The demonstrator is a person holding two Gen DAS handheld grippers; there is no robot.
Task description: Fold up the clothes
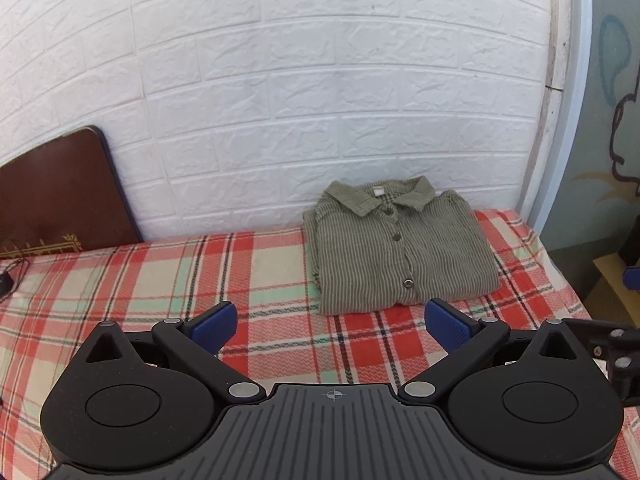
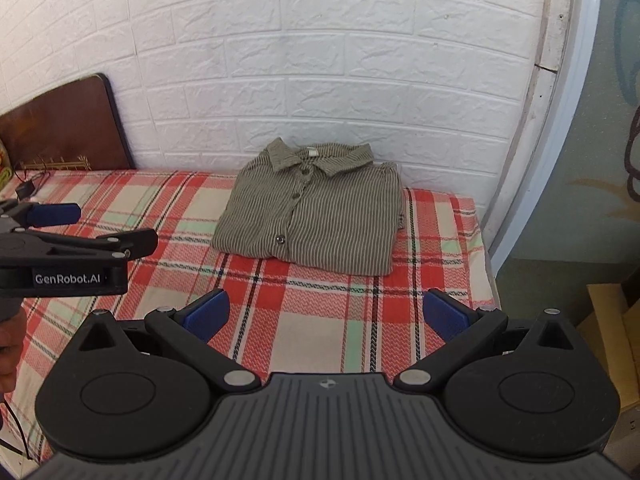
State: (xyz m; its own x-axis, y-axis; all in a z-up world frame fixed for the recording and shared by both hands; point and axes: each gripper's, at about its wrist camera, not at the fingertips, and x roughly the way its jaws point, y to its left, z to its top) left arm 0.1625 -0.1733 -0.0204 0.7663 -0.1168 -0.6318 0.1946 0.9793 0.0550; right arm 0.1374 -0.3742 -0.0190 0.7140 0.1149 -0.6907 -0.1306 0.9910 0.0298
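**Folded striped shirt on plaid bed, both grippers free**

Item 1. Olive-green, thin-striped, collared button-front shirt [image 1: 400,248]: folded into a compact rectangle, front placket and buttons facing up, collar at 12 o'clock touching the wall. It lies at the far side of the bed; in the left wrist view at about 1 o'clock from the gripper, in the right wrist view at about 12 o'clock.

Item 2. Red, cream and mint plaid bed sheet [image 1: 160,280]: spread flat under the shirt, bare in the near half.

Item 3. Black left gripper with blue finger pads [image 1: 330,326]: fingers spread wide apart, nothing between them, held above the sheet just short of the shirt's near hem. It also shows side-on at 9 o'clock in the right wrist view.

Item 4. Black right gripper with blue finger pads [image 2: 326,316]: fingers likewise wide apart and empty, above bare sheet, apart from the shirt.

Item 5. White embossed brick-pattern wall [image 1: 320,100]: behind the bed, at 12 o'clock.

Item 6. Dark brown headboard with gold ornament [image 1: 60,196]: at 10 o'clock, against the wall.

Item 7. Small black device with a cord [image 1: 6,282]: on the sheet below the headboard, at 9 o'clock.
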